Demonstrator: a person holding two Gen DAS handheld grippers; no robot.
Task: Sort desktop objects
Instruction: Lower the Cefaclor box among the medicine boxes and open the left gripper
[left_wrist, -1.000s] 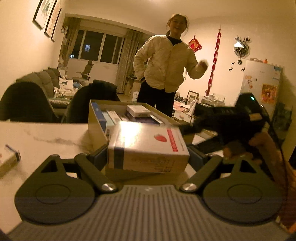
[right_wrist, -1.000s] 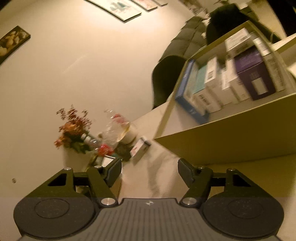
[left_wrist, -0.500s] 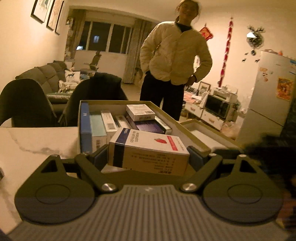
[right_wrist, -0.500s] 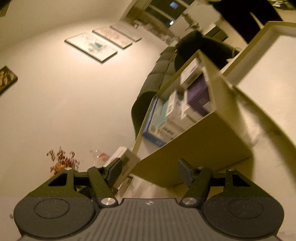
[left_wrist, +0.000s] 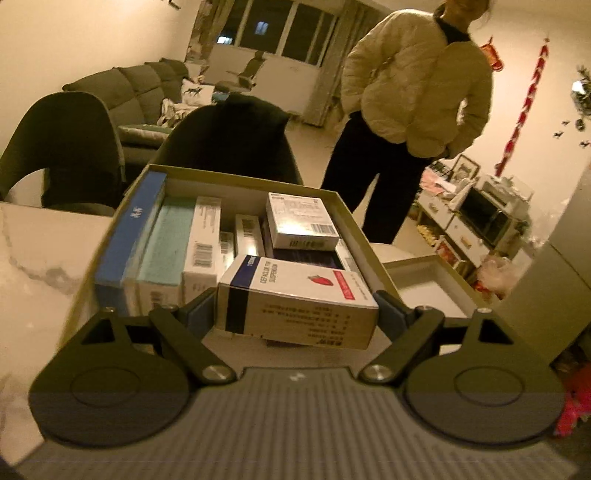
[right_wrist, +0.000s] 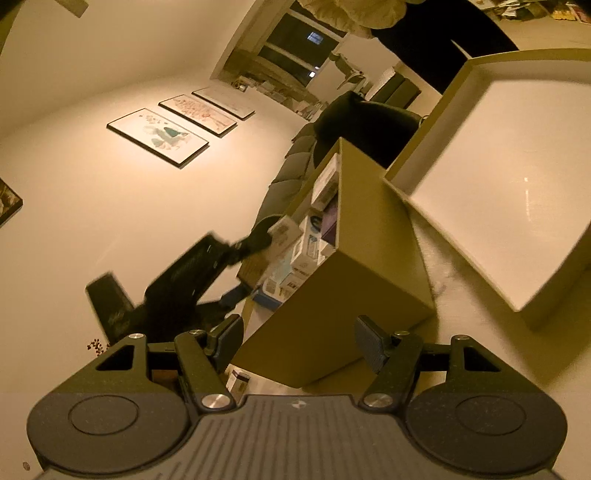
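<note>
One medicine carton (left_wrist: 301, 301) lying crosswise, left tongs (left_wrist: 295, 312) clamping its ends over the storage box (left_wrist: 236, 181), right tongs (right_wrist: 299, 341) gaping empty.

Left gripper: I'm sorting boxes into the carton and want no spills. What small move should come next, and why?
Probably ease the left gripper forward and down, then let go. It is clamped on the strawberry box, which hangs over the carton's near edge above the packed boxes. The right gripper is open with nothing in it.
</note>
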